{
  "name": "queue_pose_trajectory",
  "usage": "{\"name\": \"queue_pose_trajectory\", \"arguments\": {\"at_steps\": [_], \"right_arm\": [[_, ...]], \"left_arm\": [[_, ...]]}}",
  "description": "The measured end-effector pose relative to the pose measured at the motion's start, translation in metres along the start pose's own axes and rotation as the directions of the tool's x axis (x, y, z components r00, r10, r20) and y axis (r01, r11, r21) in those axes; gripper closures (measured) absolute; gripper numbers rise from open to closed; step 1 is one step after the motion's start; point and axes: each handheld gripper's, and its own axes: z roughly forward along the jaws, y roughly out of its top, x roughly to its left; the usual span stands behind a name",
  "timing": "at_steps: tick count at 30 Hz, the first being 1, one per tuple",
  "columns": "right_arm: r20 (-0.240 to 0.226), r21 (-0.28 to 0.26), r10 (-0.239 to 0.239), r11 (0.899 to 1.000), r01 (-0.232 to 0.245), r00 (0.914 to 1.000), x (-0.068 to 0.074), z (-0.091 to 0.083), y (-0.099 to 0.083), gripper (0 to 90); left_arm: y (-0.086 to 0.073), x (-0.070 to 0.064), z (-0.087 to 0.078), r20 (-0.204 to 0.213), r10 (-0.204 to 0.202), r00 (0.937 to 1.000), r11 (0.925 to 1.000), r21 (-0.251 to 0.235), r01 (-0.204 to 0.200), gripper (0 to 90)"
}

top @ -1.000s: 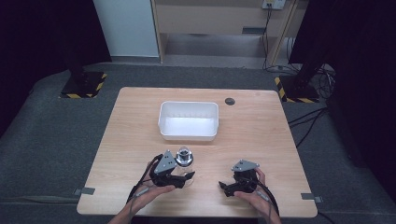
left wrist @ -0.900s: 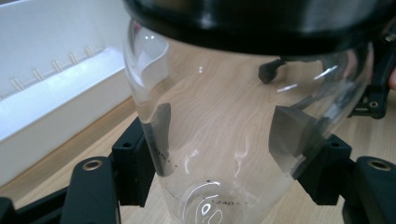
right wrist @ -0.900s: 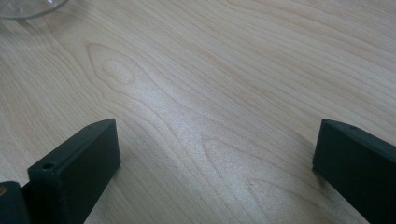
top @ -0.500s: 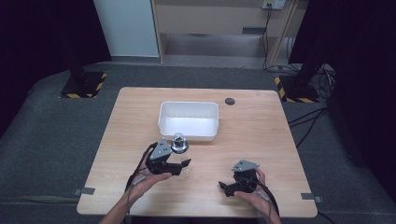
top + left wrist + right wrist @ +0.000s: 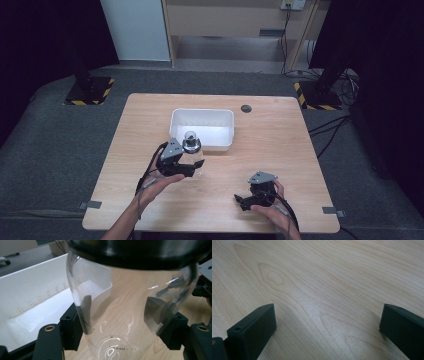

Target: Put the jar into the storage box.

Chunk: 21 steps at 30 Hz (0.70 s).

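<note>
A clear glass jar (image 5: 191, 146) with a dark lid hangs upright just off the table, close to the near rim of the white tray (image 5: 202, 111). My left gripper (image 5: 196, 164) is shut on the jar's glass body. In the left gripper view both pads press the jar (image 5: 130, 297) from either side, and the tray (image 5: 30, 290) lies behind it to the left. My right gripper (image 5: 240, 202) rests low at the table's front right. Its jaws (image 5: 327, 325) stand wide open over bare wood.
A small dark round disc (image 5: 245, 108) lies on the wooden table (image 5: 280, 145) behind the tray's right corner. The tray holds nothing that I can see. Cables trail from both grippers toward the front edge.
My left gripper has carried the jar forward and up, from the front of the table toward the tray's near rim. The right gripper has stayed put.
</note>
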Motion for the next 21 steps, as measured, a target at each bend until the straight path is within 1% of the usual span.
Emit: {"name": "queue_pose_trajectory", "arguments": {"at_steps": [1,4,8,14,17,19,21], "right_arm": [[0.0,0.0,0.0,1.0,0.0,1.0,0.0,0.0,0.0,0.7],[0.0,0.0,0.0,1.0,0.0,1.0,0.0,0.0,0.0,0.7],[0.0,0.0,0.0,1.0,0.0,1.0,0.0,0.0,0.0,0.7],[-0.001,0.0,0.0,1.0,0.0,1.0,0.0,0.0,0.0,0.7],[0.0,0.0,0.0,1.0,0.0,1.0,0.0,0.0,0.0,0.7],[0.0,0.0,-0.001,1.0,0.001,1.0,0.0,0.0,0.0,0.7],[0.0,0.0,-0.001,1.0,0.001,1.0,0.0,0.0,0.0,0.7]], "left_arm": [[0.001,0.001,0.001,0.003,0.002,1.0,1.0,-0.004,-0.002,30.4],[0.004,0.004,0.002,-0.01,-0.006,0.9999,1.0,0.001,0.006,30.4],[0.008,0.007,0.004,-0.015,-0.012,0.9998,0.9999,-0.003,0.012,30.4],[0.016,0.011,0.008,-0.024,0.004,0.9997,0.9999,0.01,-0.004,30.4],[0.018,0.013,0.01,-0.019,-0.008,0.9998,0.9999,0.008,0.009,30.4],[0.019,0.014,0.011,-0.019,-0.01,0.9998,0.9999,0.01,0.01,30.4],[0.023,0.018,0.013,-0.03,-0.006,0.9995,0.9999,0.013,0.006,30.4]]}}
